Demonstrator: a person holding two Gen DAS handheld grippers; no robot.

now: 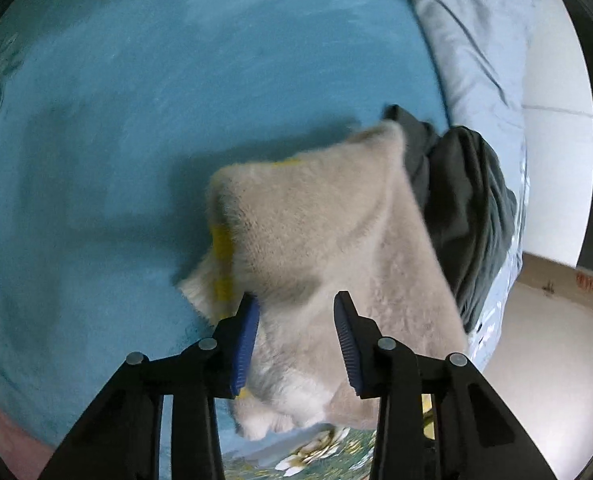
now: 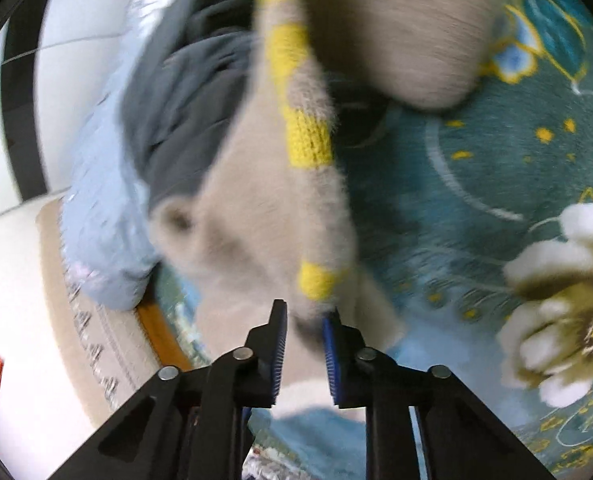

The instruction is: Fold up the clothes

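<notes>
Right gripper (image 2: 303, 314) is pinched down narrow on a fuzzy beige edge of the sweater (image 2: 256, 208), right beside its yellow stripe (image 2: 308, 140), the cloth trailing up and away from the blades. Left gripper (image 1: 296, 304) sits half-closed with sweater fabric between its blue pads (image 1: 246, 340); whether they actually bite, I can't tell. The sweater lies bunched on the teal blanket (image 1: 136, 120), a dark grey garment (image 1: 472, 208) touching its far side. Looks like the spreading-out step: next calls for lifting both corners apart to flatten it.
</notes>
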